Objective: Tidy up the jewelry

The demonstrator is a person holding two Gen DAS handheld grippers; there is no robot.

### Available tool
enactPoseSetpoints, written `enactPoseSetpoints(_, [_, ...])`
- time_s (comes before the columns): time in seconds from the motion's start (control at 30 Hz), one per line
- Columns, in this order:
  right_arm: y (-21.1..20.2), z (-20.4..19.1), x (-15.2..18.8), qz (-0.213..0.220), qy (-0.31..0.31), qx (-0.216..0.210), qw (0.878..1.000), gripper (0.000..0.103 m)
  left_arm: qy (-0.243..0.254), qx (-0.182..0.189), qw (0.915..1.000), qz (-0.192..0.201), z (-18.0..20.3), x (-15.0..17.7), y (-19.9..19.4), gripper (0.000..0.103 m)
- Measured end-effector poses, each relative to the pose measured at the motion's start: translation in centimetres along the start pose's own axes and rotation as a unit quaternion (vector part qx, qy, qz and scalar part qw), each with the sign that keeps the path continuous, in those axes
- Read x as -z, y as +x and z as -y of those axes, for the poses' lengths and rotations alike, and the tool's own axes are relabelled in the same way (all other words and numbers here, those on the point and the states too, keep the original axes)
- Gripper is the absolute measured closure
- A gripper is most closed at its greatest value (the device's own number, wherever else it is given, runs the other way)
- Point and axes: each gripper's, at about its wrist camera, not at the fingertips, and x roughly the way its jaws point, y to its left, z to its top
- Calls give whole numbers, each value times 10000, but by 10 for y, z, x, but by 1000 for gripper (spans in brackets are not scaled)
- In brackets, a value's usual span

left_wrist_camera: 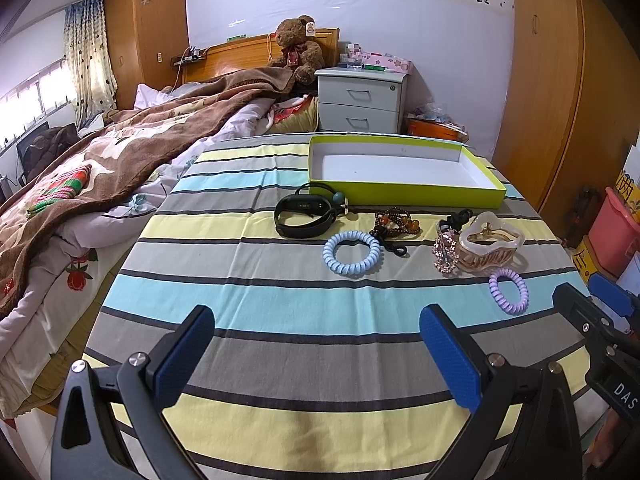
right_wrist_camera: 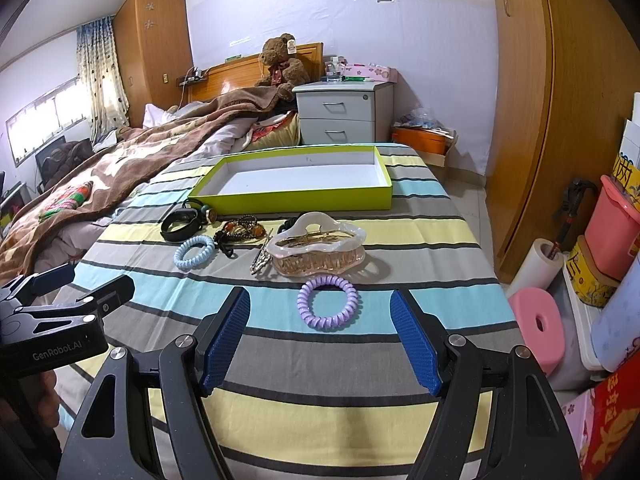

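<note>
An empty green box (left_wrist_camera: 404, 194) (right_wrist_camera: 296, 200) with a white inside sits at the far side of the striped table. In front of it lie a black smart band (left_wrist_camera: 304, 216) (right_wrist_camera: 180, 224), a blue spiral hair tie (left_wrist_camera: 352, 253) (right_wrist_camera: 195, 252), a brown bead bracelet (left_wrist_camera: 396, 220) (right_wrist_camera: 240, 230), a rhinestone clip (left_wrist_camera: 445, 252) (right_wrist_camera: 262, 258), a large translucent claw clip (left_wrist_camera: 490, 246) (right_wrist_camera: 316, 250) and a purple spiral hair tie (left_wrist_camera: 508, 292) (right_wrist_camera: 327, 302). My left gripper (left_wrist_camera: 316, 354) is open and empty, near the table's front. My right gripper (right_wrist_camera: 320, 338) is open and empty, just short of the purple tie.
The striped tablecloth (left_wrist_camera: 280, 292) covers the table. A bed with a brown blanket (left_wrist_camera: 120, 152) lies to the left. A white nightstand (left_wrist_camera: 360, 100) stands behind. A wooden wardrobe (right_wrist_camera: 560, 100), a pink stool (right_wrist_camera: 538, 324) and storage bins (right_wrist_camera: 612, 232) are on the right.
</note>
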Motion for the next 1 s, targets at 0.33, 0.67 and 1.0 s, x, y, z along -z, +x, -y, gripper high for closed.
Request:
enactPoseSetpoints(0.33, [0,0,0,-4,5,-3,10000,30,1,-9,10000,-1,1,0,-1,0])
enactPoseSetpoints(0.67, [0,0,0,-6,6,-2,10000,30,5,-15,10000,-4,0,0,0,0])
enactPoseSetpoints(1.0, [2,1,0,-34,4,1,10000,30,9,-2,10000,-18,-1,1,0,0])
